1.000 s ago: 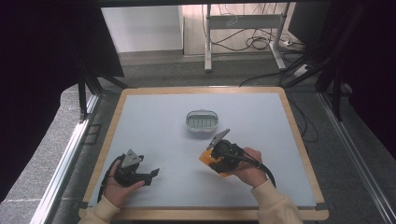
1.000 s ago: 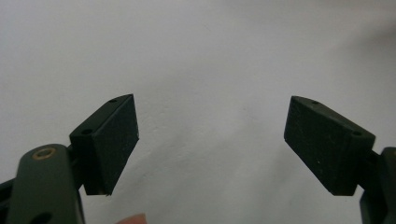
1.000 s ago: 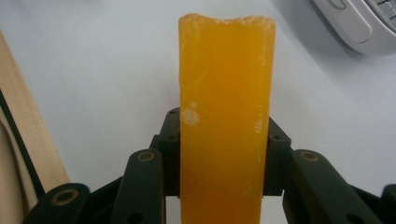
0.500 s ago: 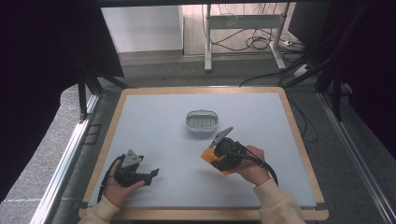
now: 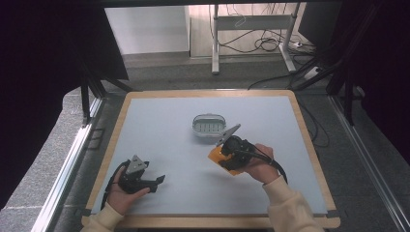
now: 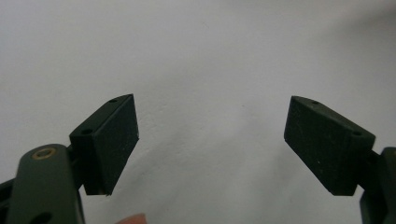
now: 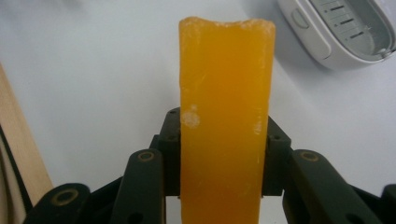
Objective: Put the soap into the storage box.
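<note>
An orange bar (image 7: 226, 84), like a block of soap, stands up between the jaws of my right gripper (image 7: 224, 154), which is shut on its sides. In the high view the orange bar (image 5: 217, 157) and right gripper (image 5: 227, 157) hover right of centre, just in front of a grey-white oval dish (image 5: 209, 126). The dish (image 7: 303, 37) lies empty at the upper right of the right gripper view. My left gripper (image 5: 157, 183) rests at the front left of the mat. Its jaws stand wide apart with nothing between them (image 6: 212, 144).
The pale blue-grey mat (image 5: 169, 125) covers a table with a wooden border (image 5: 208, 93). Cables and metal frame legs lie on the floor beyond the far edge. Both forearms enter from the near edge.
</note>
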The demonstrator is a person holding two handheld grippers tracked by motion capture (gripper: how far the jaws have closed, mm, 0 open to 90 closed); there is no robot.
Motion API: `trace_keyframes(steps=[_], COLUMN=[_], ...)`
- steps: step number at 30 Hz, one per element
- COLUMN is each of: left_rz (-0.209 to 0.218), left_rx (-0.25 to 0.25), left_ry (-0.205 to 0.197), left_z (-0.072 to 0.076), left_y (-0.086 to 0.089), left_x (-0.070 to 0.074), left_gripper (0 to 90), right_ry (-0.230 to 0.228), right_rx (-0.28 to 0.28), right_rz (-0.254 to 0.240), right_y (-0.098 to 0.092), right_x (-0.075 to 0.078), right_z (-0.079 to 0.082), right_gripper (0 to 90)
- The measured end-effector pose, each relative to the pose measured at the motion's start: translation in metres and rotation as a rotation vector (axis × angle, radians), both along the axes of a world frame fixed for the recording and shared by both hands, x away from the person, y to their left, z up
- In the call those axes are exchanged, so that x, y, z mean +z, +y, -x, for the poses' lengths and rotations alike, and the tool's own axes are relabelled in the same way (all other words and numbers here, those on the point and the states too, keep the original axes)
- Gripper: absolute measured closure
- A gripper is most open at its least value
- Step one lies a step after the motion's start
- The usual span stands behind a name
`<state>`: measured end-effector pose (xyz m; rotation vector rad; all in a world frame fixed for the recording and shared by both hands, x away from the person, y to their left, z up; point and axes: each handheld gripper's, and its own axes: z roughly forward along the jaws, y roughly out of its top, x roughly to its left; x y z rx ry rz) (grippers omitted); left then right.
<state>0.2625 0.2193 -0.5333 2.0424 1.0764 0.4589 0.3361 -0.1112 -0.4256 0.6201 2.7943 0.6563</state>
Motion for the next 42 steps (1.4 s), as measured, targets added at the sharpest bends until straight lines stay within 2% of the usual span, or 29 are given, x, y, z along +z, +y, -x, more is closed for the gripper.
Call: trace_keyframes(steps=[8, 10, 32, 42], left_rz=[-0.003, -0.003, -0.022, -0.02], left_rx=[0.001, 0.003, -0.007, -0.005], left_ry=[-0.003, -0.003, 0.012, 0.012], left_z=[0.0, 0.0, -0.001, -0.001], left_y=[-0.001, -0.001, 0.0, 0.001], left_x=[0.0, 0.0, 0.001, 0.001], left_gripper=[18.1, 18.1, 18.2, 18.1], right_ry=[-0.005, -0.003, -0.009, 0.003], right_rx=[0.011, 0.013, 0.063, 0.067], right_rz=[0.022, 0.013, 0.035, 0.056], right_y=[0.0, 0.0, 0.008, 0.014], right_x=[0.008, 0.011, 0.028, 0.03], right_z=[-0.014, -0.017, -0.041, -0.056], right_gripper=[61.4, 61.4, 61.4, 61.4])
